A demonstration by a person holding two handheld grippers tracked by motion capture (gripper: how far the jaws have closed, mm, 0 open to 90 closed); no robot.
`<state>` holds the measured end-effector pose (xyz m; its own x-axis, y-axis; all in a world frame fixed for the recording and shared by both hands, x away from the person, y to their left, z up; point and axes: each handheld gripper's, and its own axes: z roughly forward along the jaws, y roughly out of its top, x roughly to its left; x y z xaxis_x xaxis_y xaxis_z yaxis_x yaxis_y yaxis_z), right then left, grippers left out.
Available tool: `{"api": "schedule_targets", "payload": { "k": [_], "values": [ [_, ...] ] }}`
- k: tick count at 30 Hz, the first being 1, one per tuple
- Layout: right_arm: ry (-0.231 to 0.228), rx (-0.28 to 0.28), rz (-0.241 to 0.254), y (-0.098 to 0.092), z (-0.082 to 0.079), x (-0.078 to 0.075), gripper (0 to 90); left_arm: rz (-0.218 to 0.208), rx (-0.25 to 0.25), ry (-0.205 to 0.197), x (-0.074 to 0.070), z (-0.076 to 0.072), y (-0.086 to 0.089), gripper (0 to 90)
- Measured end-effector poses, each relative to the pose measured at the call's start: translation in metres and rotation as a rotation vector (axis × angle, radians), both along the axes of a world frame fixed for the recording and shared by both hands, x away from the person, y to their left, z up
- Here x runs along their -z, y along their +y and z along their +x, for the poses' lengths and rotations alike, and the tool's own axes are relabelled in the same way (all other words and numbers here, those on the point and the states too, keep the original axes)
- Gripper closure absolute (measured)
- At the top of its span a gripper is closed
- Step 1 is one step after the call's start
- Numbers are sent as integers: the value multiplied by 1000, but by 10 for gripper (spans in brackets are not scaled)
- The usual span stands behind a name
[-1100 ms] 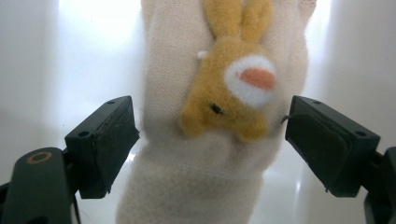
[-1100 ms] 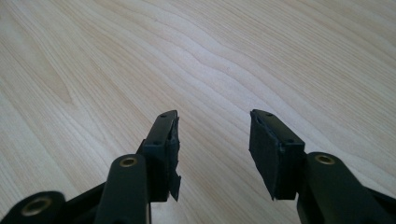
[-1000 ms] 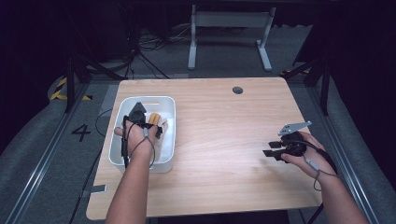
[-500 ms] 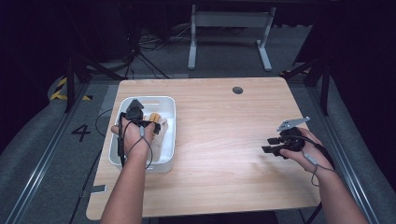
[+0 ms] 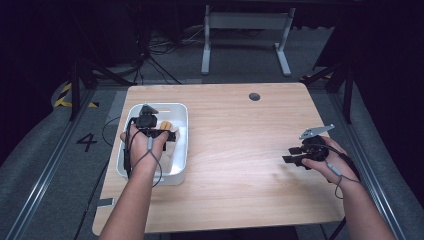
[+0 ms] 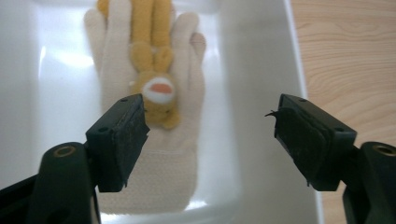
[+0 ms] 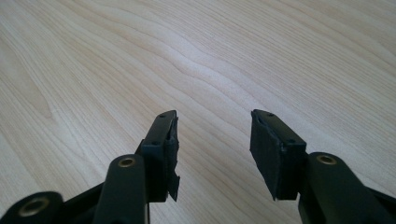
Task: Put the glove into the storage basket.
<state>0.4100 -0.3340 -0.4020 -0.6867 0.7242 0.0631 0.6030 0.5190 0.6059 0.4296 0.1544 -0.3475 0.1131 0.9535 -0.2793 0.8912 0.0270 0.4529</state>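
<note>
A white tray [image 5: 183, 146] sits at the left of the wooden table [image 5: 235, 150]. In it lies a cream knitted glove [image 6: 161, 179] with a small yellow plush toy [image 6: 154, 70] resting on top; the toy [image 5: 165, 123] shows as an orange spot in the high view. My left gripper [image 6: 210, 116] hovers over the tray, pointing down. Its jaws have just been closing but still stand apart, with nothing gripped between them. My right gripper [image 5: 286, 155] hangs low over bare wood at the table's right, pointing left. In the right gripper view that gripper [image 7: 214, 128] is open with nothing in it.
A round cable hole [image 5: 254, 96] sits near the table's far edge. Beyond the table stands a white desk frame [image 5: 245, 22] on the grey floor, with loose cables [image 5: 150, 55] to its left. A "4" [image 5: 86, 141] is marked on the floor left of the table.
My left gripper has lifted a little above the tray and its jaws have narrowed. The right hand and gripper have stayed in place.
</note>
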Motion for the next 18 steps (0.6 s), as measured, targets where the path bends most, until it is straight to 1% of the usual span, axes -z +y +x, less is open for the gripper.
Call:
{"api": "schedule_targets", "payload": {
  "k": [1,2,3,4,5,6,8,9,11,13,14,15,16,17,18],
  "values": [
    [4,0,1,0,0,1,528,0,0,0,0,0,0,274],
    [8,1,2,-1,0,1,528,-9,37,-30,-6,-4,-4,275],
    [9,4,0,-1,0,1,528,-9,37,-30,-6,-4,-4,277],
    [8,6,0,-2,0,2,528,-18,48,-44,-9,-7,-6,277],
    [8,6,0,-2,0,2,528,-21,69,-56,-11,-9,-8,277],
    [6,6,1,-3,0,2,528,-38,106,-81,-16,-14,-14,272],
    [10,10,2,-3,0,2,527,-67,140,-113,-21,-19,-19,272],
    [9,11,1,-3,0,2,527,-70,161,-119,-23,-21,-21,276],
    [10,12,2,-4,0,2,528,-72,197,-134,-26,-26,-28,276],
    [12,14,3,-4,1,2,528,-61,235,-147,-28,-30,-34,276],
    [10,17,2,-5,1,3,528,-61,235,-147,-28,-30,-34,274],
    [14,16,4,-5,1,3,528,-54,275,-165,-30,-34,-42,271],
    [16,13,10,-6,1,3,528,-56,294,-174,-31,-36,-44,271],
    [16,13,10,-6,1,3,528,-56,294,-174,-31,-36,-44,270],
    [21,10,17,-6,1,3,528,-57,317,-196,-33,-37,-48,270]
  ]
}}
